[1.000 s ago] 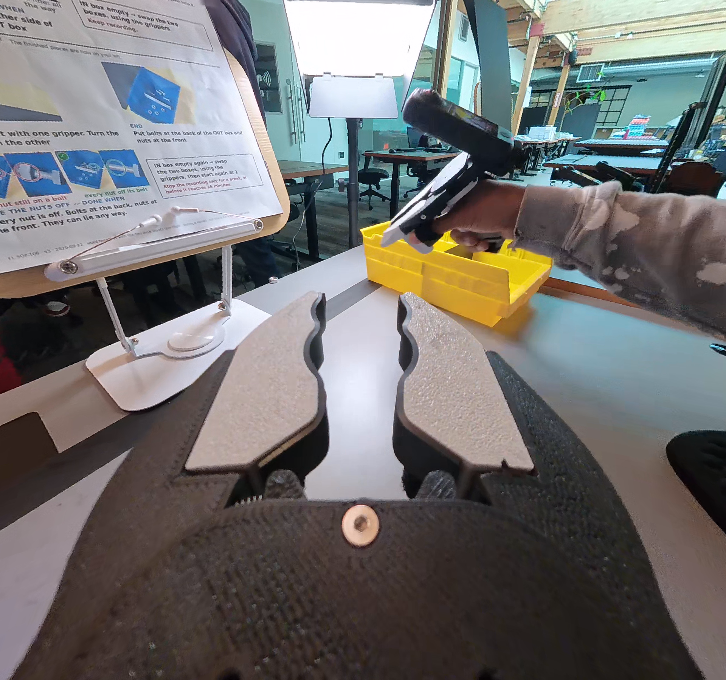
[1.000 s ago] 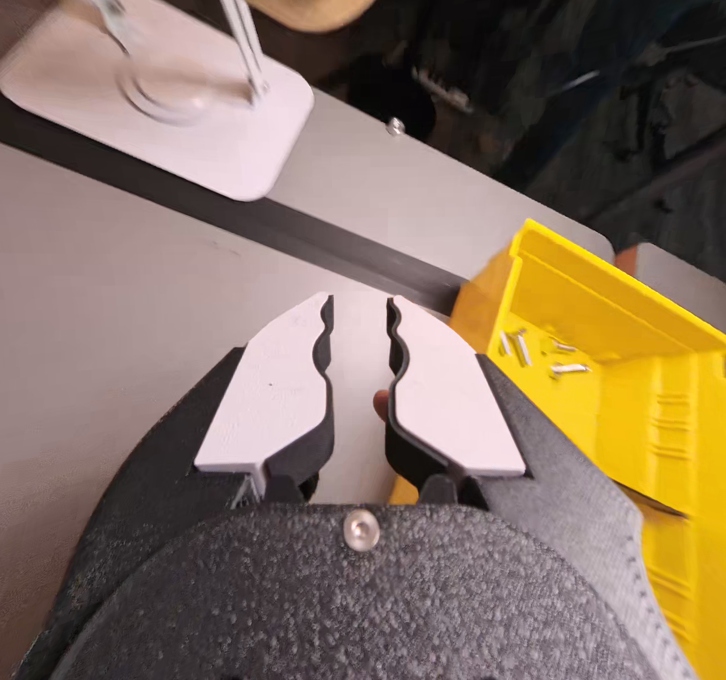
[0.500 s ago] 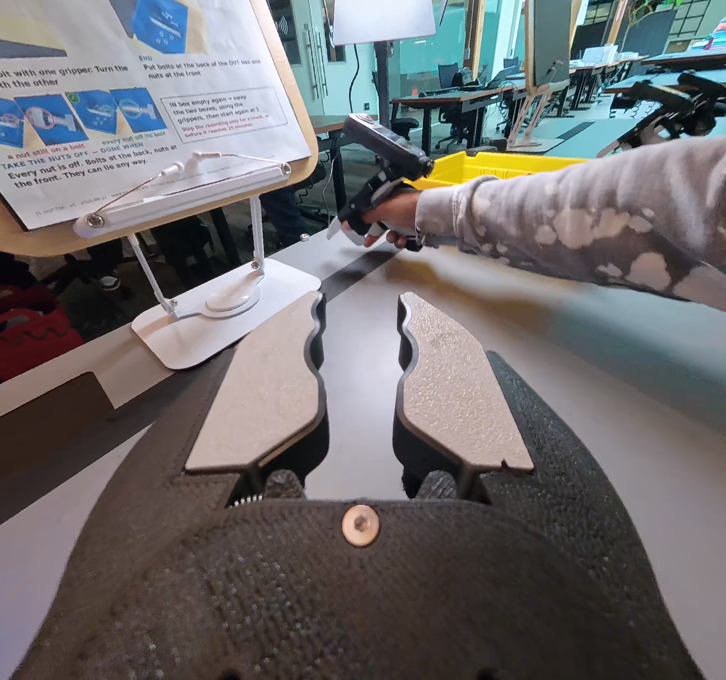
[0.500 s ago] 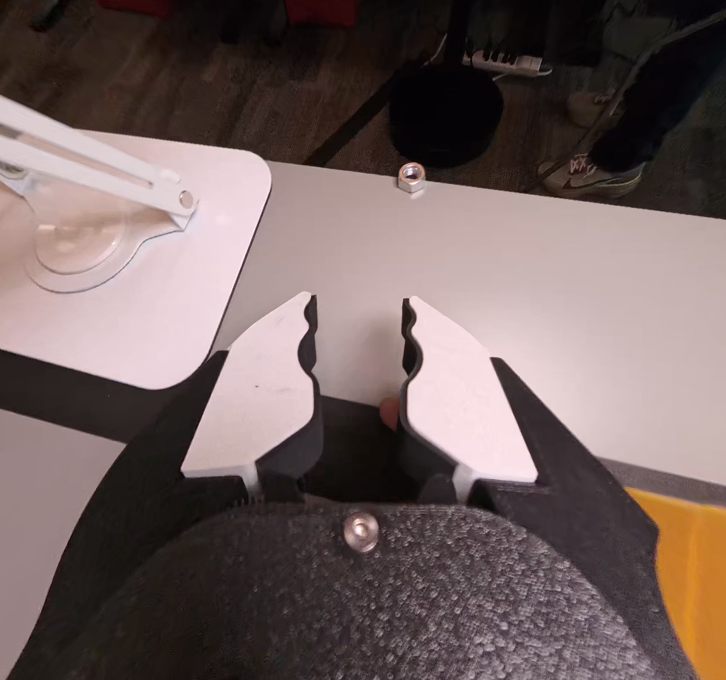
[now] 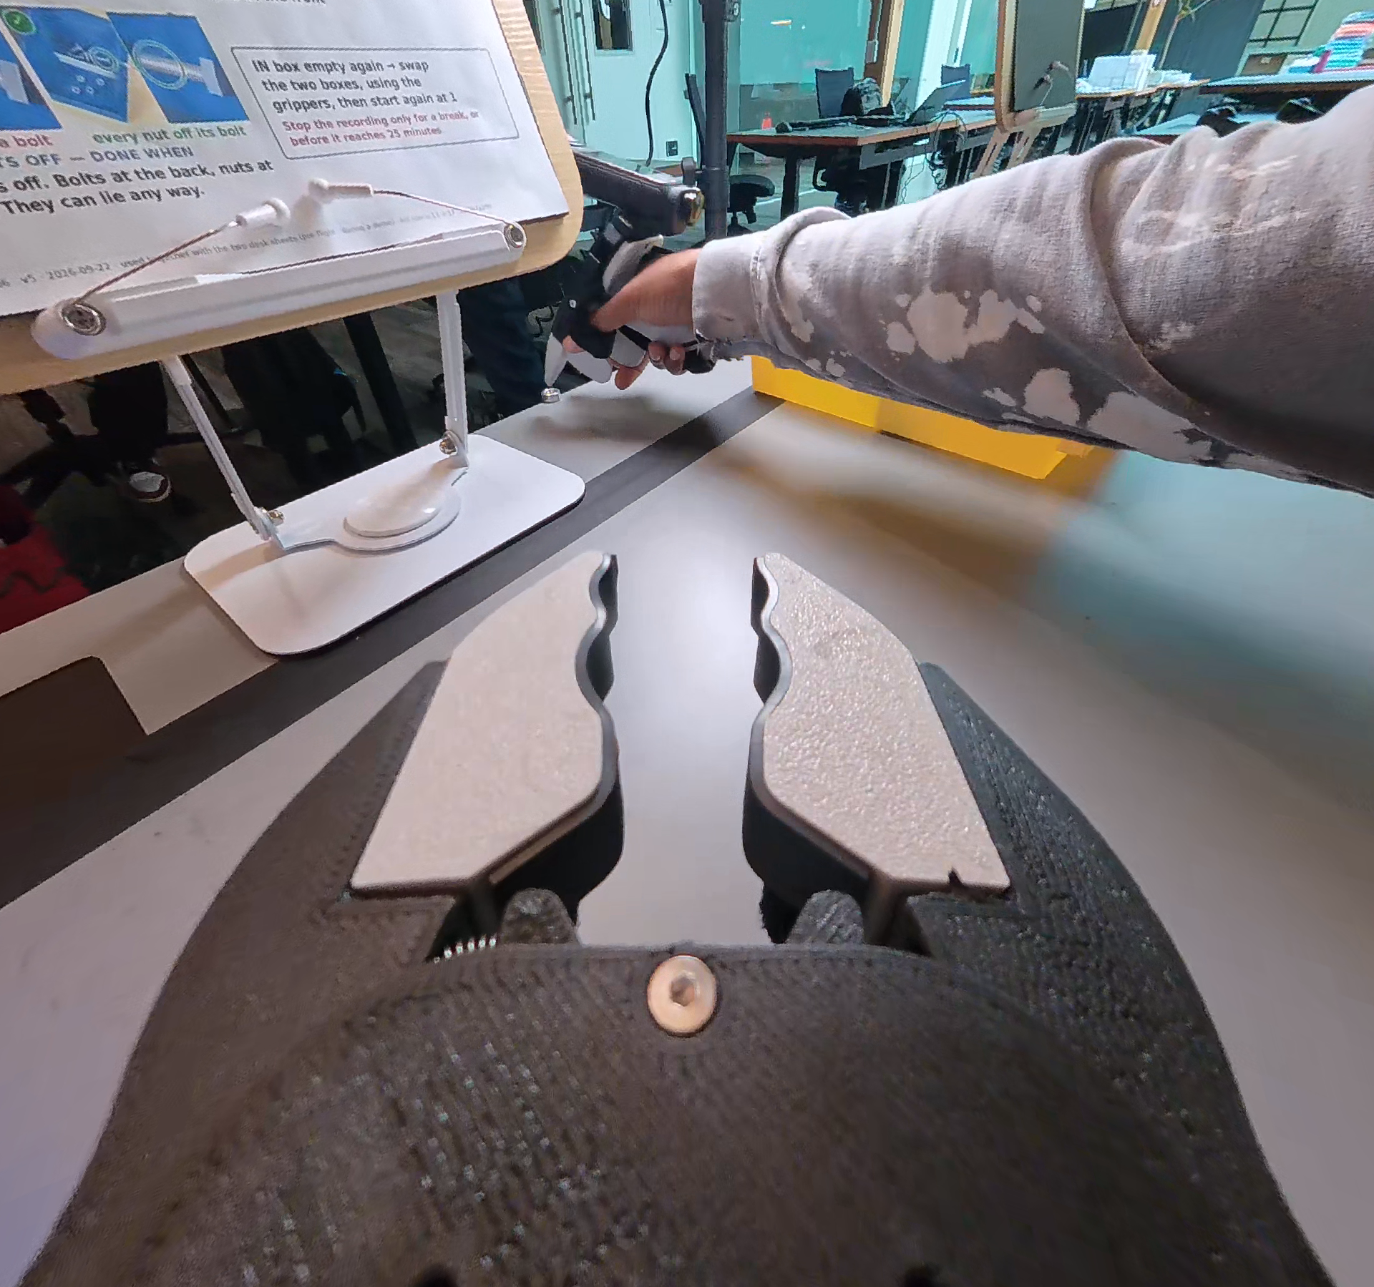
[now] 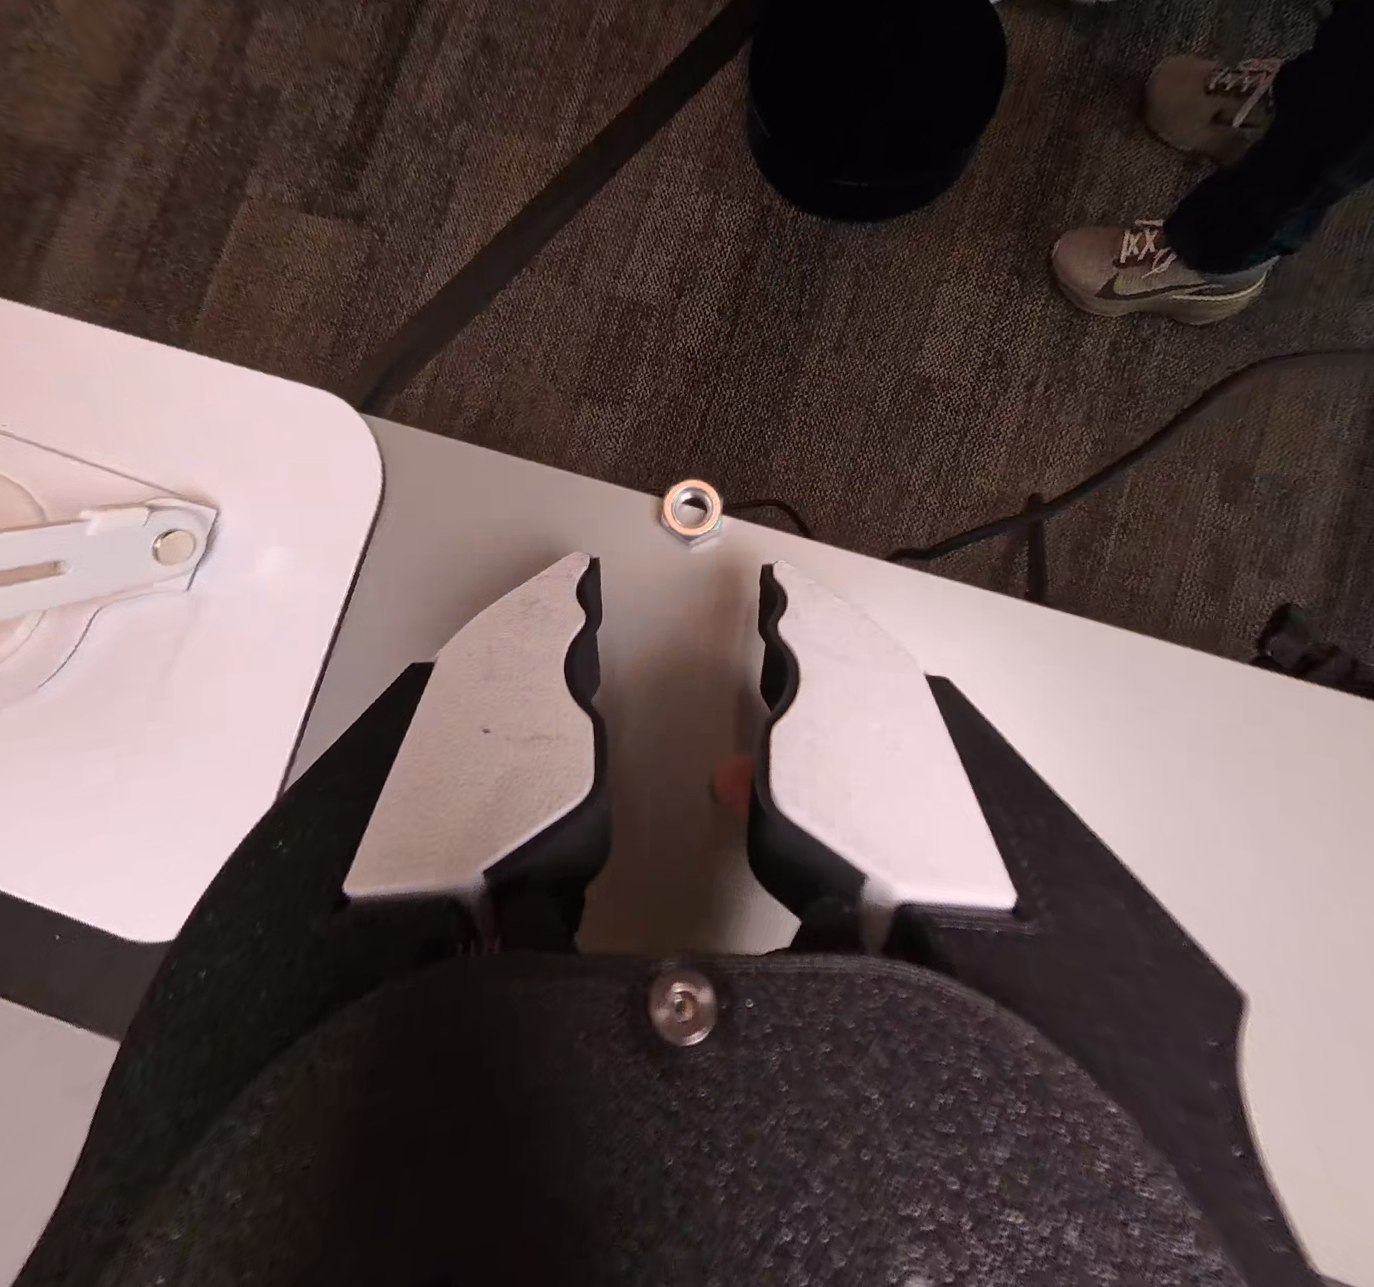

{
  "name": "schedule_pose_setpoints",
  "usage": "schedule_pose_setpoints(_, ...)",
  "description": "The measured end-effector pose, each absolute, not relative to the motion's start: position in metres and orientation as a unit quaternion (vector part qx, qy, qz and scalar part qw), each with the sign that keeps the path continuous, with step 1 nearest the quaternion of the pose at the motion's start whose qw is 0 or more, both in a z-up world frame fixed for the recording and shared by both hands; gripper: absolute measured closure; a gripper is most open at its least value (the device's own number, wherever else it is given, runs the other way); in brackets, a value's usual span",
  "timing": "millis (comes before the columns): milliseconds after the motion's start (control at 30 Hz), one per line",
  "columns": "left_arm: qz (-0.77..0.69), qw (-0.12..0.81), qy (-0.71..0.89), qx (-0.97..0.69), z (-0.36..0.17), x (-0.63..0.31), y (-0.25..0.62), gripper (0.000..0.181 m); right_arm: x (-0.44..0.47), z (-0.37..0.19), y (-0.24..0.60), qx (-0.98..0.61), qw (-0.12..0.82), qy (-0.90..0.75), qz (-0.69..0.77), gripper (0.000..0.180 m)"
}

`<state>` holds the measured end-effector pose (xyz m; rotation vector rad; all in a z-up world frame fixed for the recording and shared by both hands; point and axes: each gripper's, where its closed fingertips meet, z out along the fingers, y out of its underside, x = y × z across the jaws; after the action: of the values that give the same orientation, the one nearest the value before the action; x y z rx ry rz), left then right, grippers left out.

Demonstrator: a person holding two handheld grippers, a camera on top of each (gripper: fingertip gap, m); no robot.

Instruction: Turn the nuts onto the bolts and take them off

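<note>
Left wrist view: my left gripper (image 5: 684,567) rests low over the grey table (image 5: 966,694), its fingers apart with nothing between them, as they were a second ago. What has changed lies farther off: my right arm in its mottled grey sleeve (image 5: 1041,300) has swung away from the yellow bin (image 5: 892,419) and now reaches past the white document stand (image 5: 386,553) to the far edge of the table, where the right gripper (image 5: 554,378) points down at a small nut (image 5: 549,395) (barely resolvable in this view). Right wrist view: a second ago this camera looked down at the bin and the bolts in it; now the bin has gone from the frame and the nut (image 6: 691,512) lies flat, bore upward, at the very lip of the table (image 6: 1115,768), just beyond the fingertips and roughly centred between them. The right gripper (image 6: 676,571) has its fingers spread wider than before and is empty. I read this as retrieval of a stray nut, not yet grasped; since it sits at the edge above the carpet (image 6: 669,285), a clumsy closing could knock it off.
</note>
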<state>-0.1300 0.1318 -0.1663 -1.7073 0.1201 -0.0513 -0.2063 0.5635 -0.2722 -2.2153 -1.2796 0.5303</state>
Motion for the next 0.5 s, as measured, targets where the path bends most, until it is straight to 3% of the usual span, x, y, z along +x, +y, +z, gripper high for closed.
schedule_pose_setpoints(500,-0.032,0.644,0.049,-0.762,-0.178,-0.135,0.134,0.146,-0.222,-0.289,0.574,-0.817,0.224,-0.505,0.163,0.144)
